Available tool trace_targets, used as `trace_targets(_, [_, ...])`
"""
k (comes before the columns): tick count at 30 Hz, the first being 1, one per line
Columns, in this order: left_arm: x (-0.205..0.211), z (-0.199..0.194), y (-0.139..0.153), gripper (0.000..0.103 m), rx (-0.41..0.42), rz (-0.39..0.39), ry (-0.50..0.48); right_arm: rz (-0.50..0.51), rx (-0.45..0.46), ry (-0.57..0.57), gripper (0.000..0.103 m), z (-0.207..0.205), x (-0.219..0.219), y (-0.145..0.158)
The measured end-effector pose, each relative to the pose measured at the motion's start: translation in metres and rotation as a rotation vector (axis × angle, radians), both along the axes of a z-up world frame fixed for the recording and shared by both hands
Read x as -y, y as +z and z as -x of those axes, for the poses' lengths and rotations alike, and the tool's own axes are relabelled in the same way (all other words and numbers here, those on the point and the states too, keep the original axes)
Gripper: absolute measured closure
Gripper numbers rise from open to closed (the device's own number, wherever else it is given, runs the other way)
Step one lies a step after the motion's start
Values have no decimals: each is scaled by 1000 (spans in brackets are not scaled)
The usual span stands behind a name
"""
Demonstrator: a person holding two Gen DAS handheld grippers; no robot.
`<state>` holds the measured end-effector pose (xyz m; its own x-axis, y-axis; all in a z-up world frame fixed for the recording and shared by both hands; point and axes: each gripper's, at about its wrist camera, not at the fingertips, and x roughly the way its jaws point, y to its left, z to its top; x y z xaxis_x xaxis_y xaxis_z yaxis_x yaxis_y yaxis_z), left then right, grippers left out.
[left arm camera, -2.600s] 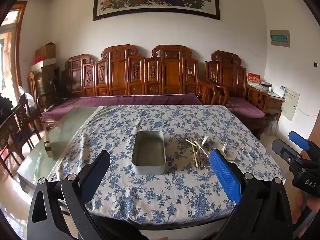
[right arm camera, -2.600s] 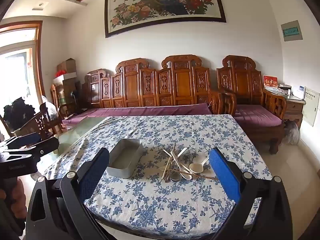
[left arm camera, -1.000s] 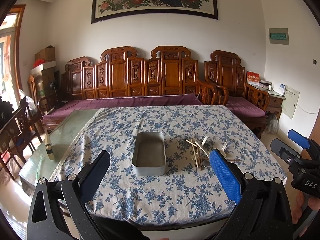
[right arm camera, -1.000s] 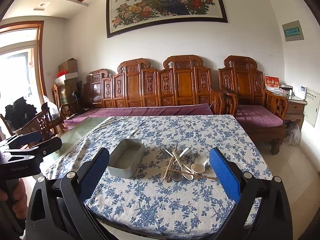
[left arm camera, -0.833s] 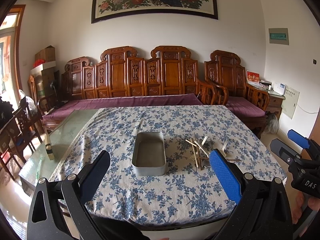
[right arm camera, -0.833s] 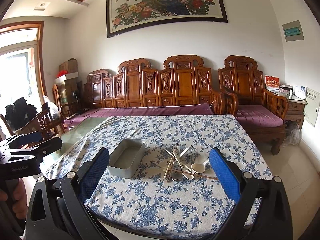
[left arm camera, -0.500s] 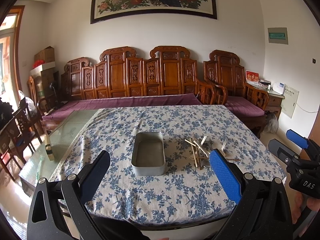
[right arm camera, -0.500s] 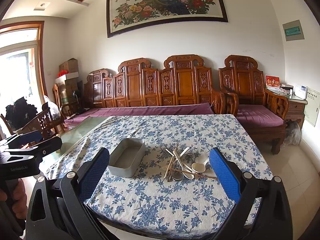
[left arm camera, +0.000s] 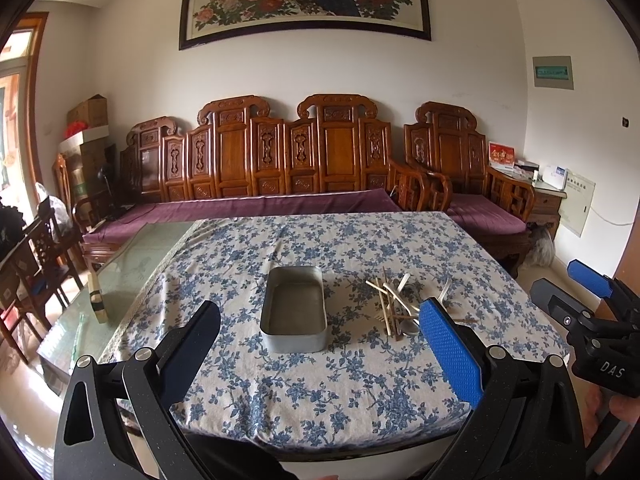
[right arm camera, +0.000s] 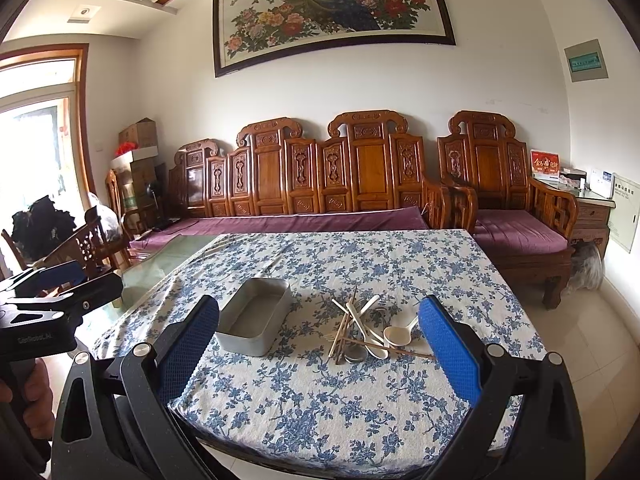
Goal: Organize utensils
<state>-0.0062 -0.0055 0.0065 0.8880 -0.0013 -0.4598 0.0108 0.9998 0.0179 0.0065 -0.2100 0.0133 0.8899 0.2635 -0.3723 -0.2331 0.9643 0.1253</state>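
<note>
The left gripper (left arm camera: 320,340) and right gripper (right arm camera: 318,340) are both hovering with jaws spread wide, empty, each gripped by a hand (right arm camera: 38,404).

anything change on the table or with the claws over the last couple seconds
Barely anything. Both views drift only slightly, so the claws have hardly shifted. The left claw and right claw stay open and empty, short of the table's near edge. The metal tin is still empty, and the pile of chopsticks and spoons lies beside it untouched on the floral tablecloth. Nothing was taken hold of or let go.
</note>
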Motion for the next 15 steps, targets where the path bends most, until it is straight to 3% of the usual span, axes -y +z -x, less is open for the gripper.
trace_targets(15, [5,0,1,6,-7,-3,-6,0,-2,0,3,0,0,-1])
